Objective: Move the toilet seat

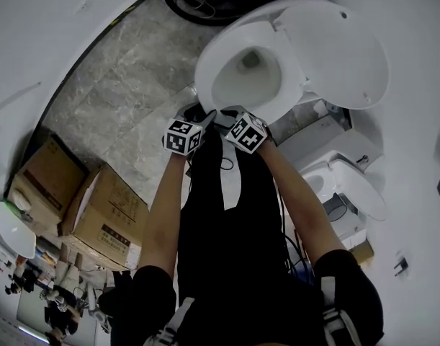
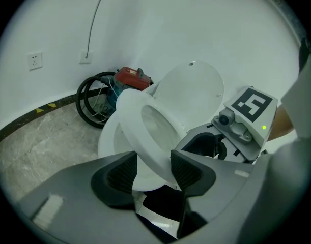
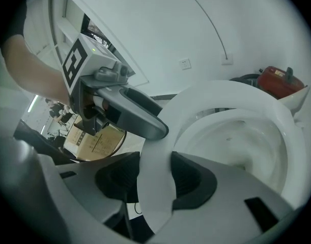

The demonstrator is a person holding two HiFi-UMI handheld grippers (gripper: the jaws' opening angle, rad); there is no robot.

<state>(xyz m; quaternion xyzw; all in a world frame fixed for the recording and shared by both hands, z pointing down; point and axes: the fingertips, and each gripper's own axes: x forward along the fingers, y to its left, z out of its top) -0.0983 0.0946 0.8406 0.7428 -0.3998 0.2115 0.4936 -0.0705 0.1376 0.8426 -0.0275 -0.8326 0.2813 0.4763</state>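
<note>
Left tool (image 2: pixel 152 170), right tool (image 3: pixel 155 179) clamp seat (image 2: pixel 137 136).

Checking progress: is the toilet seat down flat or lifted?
Partly lifted: toilet seat tilts above the bowl, left gripper and right gripper clamping its front.

The toilet seat (image 3: pixel 155 172) looked like smooth, glossy white plastic, and the toilet bowl (image 3: pixel 236 136) had a shiny ceramic-like glaze. The pads (image 2: pixel 122 172) of the left gripper (image 2: pixel 151 169) were dark, matt and finely ribbed. The floor (image 1: pixel 126 85) looked like grey veined stone with a dull shine, and the boxes (image 1: pixel 108 218) were matt brown cardboard.
</note>
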